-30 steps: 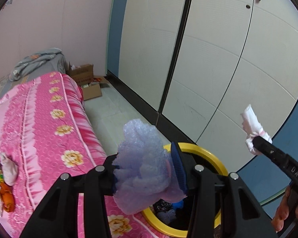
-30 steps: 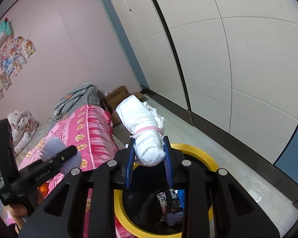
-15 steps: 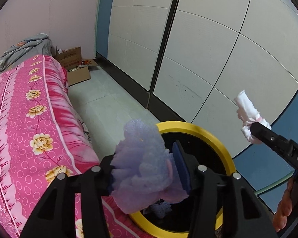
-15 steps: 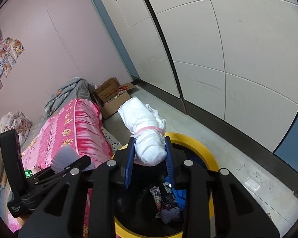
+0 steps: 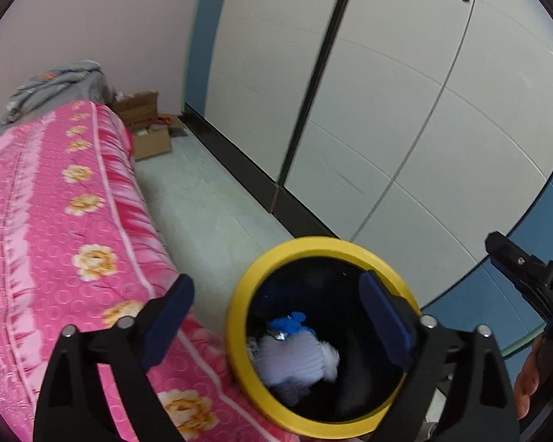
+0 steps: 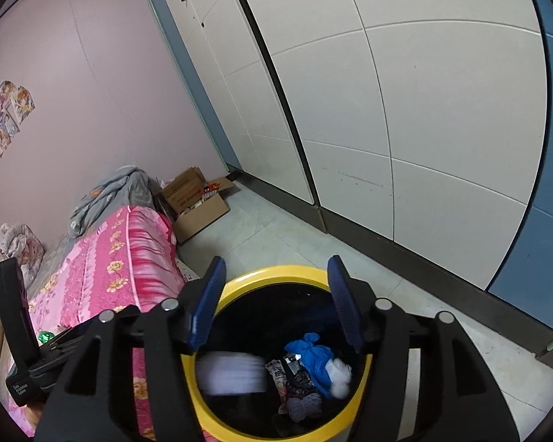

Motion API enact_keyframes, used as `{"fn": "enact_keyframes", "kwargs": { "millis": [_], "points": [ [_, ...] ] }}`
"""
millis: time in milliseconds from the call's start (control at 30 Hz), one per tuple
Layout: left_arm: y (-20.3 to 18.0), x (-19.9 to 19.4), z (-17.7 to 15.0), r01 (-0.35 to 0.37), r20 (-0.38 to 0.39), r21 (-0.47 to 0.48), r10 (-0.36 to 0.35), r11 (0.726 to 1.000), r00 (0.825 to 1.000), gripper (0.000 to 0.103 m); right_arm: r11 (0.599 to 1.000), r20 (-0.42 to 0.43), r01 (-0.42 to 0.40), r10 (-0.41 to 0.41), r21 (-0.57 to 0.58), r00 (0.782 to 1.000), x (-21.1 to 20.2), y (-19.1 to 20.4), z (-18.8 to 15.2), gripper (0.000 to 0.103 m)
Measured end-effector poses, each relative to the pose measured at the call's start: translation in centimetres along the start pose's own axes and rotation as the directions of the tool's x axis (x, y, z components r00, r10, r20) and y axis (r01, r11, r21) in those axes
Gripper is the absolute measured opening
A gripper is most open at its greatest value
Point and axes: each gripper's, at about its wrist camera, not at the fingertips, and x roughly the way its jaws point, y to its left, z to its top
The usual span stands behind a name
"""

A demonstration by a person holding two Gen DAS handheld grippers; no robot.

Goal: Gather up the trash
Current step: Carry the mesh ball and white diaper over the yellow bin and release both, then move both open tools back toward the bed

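Observation:
The black trash bin with a yellow rim (image 5: 239, 335) (image 6: 276, 270) stands on the floor beside the bed. My left gripper (image 5: 276, 305) hangs over it, jaws opening wide with nothing between them. The lavender foam wad (image 5: 291, 364) lies inside the bin, with a white bundle (image 5: 330, 359) against it. My right gripper (image 6: 276, 294) is also above the bin, its jaws opening and empty. Below it a pale blurred wad (image 6: 232, 372) drops beside a blue glove (image 6: 313, 361) and wrappers. Each gripper shows at the edge of the other's view: right (image 5: 505, 254), left (image 6: 66, 335).
A bed with a pink flowered cover (image 5: 73, 221) (image 6: 129, 258) touches the bin's left side. Open cardboard boxes (image 5: 147, 129) (image 6: 199, 206) sit on the floor at its far end. White wardrobe doors (image 5: 387, 110) line the right of a narrow tiled floor strip (image 5: 210, 213).
Both grippers have let go. The lavender wad left the left jaws and the white bundle left the right jaws, and both fell into the bin. Both jaws now stand wide.

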Motion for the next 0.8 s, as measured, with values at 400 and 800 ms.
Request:
{"fn": "enact_keyframes", "kwargs": {
  "millis": [400,800],
  "points": [
    [7.6,-9.2,-0.6,-0.164,0.132,-0.063,0.171,0.984,0.976,0.094,0.984,-0.009,-0.138,0.137,-0.115,0.990,-3.4,6.9,0.3,0.068],
    [19.8,-16.8,-4.3,-0.360,0.135,-0.184,0.386,0.915,0.913,0.094,0.847,-0.234,-0.439,0.381,-0.298,0.894,0.0,21.5,-2.3,0.071]
  ]
}}
